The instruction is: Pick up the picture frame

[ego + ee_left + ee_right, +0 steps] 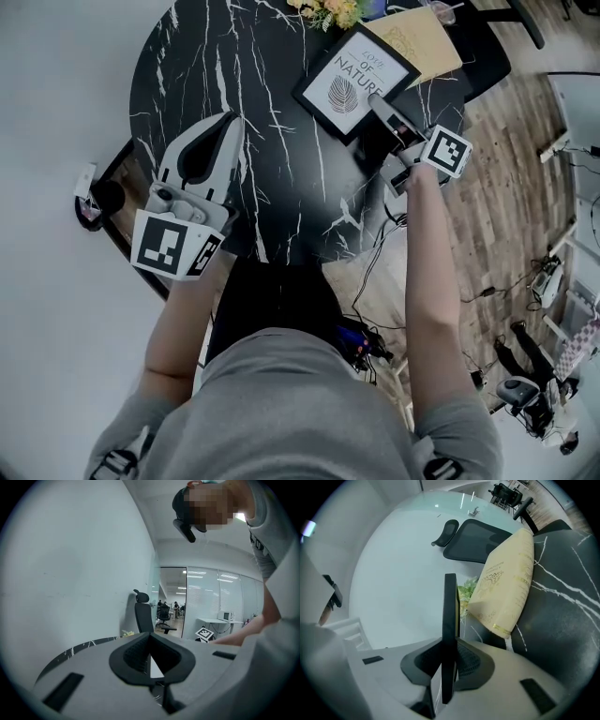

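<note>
Right gripper view: the right hand-held gripper [449,667] is clamped on the picture frame [450,616], near the surface's [216,75] far right edge. Grasp made; whether it's lifted clear is hard to tell. The left hand-held gripper [228,120] hangs closed and empty.

Right gripper [378,102], arm outstretched, fingers tight on the picture frame [345,84]; left gripper [228,120] level, fingers together.
</note>
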Motion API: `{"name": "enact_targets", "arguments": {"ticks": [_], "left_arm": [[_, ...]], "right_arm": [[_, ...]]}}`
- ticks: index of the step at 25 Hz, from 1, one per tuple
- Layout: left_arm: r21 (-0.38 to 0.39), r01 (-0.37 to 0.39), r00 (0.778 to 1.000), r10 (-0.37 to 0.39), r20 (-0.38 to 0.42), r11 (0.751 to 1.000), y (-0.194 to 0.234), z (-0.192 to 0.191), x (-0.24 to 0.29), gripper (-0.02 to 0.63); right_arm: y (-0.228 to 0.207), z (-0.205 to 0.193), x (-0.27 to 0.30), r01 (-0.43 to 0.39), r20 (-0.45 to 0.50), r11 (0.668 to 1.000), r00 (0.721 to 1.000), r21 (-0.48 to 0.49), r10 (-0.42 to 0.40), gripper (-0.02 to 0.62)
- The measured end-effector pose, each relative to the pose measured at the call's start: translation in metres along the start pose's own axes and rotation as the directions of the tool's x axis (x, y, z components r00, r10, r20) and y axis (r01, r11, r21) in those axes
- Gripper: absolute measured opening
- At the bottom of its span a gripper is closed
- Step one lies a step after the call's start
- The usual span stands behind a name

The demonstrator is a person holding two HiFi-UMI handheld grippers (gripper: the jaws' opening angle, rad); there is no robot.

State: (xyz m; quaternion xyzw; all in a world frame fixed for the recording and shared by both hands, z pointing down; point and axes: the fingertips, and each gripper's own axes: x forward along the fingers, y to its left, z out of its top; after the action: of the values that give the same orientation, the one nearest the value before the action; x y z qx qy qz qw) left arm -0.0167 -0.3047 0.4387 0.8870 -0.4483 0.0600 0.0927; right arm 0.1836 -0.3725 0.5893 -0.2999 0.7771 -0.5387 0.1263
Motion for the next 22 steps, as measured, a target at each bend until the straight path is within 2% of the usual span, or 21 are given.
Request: {"name": "enact_targets", "arguments": {"ticks": [5, 13, 22], "left_arm": [[0.008, -0.006, 1.0, 0.006, -0.001, 1.0, 0.001, 0.004, -0.003, 0.006], [0.017, -0.018, 1.0, 0.018, 0.0, 1.0, 0.002, 0.012, -0.008, 0.006], [0.029, -0.038, 0.999, 0.037, 0.01, 0.999, 0.005, 0.021, -0.014, 0.006]], "right_arm": [[0.018, -0.004, -0.001, -0.067, -0.053, 0.998, 0.996, -0.005, 0.067, 0.074], [0.048, -0.001, -0.006, -0.182, -0.059, 0.983, 0.981, 0.033, 0.184, 0.072], [0.085, 0.008, -0.012, -0.24, -0.086, 0.971, 0.968, -0.023, 0.237, 0.072]]}}
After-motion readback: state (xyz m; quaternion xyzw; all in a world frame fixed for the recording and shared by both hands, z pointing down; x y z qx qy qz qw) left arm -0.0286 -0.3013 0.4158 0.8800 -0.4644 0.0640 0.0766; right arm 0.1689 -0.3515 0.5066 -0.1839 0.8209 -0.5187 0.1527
